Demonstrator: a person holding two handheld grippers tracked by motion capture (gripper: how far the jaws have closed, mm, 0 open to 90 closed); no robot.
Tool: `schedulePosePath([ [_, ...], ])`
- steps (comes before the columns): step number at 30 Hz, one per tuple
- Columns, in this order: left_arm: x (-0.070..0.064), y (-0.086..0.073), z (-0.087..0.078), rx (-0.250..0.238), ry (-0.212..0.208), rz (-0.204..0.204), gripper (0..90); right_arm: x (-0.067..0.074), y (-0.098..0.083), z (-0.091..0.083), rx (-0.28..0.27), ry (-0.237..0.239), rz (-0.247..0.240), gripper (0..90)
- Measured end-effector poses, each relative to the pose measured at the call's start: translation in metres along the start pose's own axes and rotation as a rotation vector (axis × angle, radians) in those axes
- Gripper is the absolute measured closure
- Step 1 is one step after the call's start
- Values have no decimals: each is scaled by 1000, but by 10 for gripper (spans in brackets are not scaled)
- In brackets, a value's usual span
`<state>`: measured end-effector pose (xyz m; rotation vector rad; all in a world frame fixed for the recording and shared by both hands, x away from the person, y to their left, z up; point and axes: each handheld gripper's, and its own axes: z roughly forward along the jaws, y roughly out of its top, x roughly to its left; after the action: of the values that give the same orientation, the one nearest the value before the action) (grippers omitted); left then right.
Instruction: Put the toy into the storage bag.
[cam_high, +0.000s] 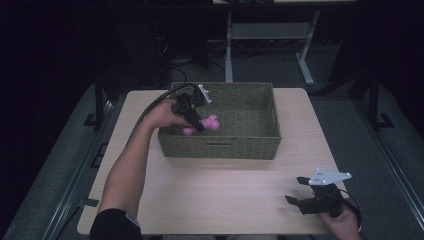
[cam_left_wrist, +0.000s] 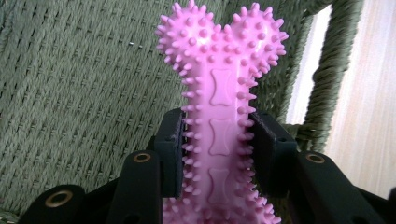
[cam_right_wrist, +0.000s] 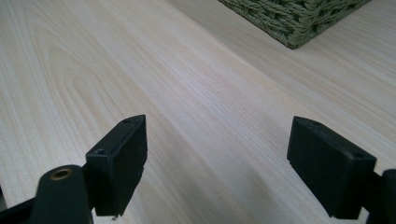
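Pink spiky bone (cam_left_wrist: 219, 116) sits clamped between left gripper (cam_left_wrist: 217, 144) jaws.

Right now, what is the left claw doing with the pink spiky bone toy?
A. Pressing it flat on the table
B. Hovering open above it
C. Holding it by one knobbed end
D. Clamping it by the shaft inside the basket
D: the left claw pinches the toy's shaft, woven basket wall behind.

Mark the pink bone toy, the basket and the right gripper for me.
pink bone toy (cam_left_wrist: 219, 116), left gripper view, on its spiked shaft above the jaws.
basket (cam_high: 220, 147), high view, on its near outer wall.
right gripper (cam_high: 296, 189), high view, midway between its open jaws' tips.
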<state>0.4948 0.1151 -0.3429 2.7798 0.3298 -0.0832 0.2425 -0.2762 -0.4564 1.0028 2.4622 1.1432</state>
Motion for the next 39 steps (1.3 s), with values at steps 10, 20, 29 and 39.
schedulePosePath([
  [10, 5, -7, 10, 8, -12, -24, 587, 0, 0, 0, 3, 1, 3, 197],
  [20, 8, -3, 20, 9, -22, -23, 587, -2, -2, -1, 3, -3, 4, 196],
  [29, 8, 0, 27, 18, -26, -21, 585, -2, -2, -1, 1, -1, 8, 197],
  [39, 9, -1, 30, 29, -32, -26, 584, -2, -2, -1, 5, -3, 7, 196],
])
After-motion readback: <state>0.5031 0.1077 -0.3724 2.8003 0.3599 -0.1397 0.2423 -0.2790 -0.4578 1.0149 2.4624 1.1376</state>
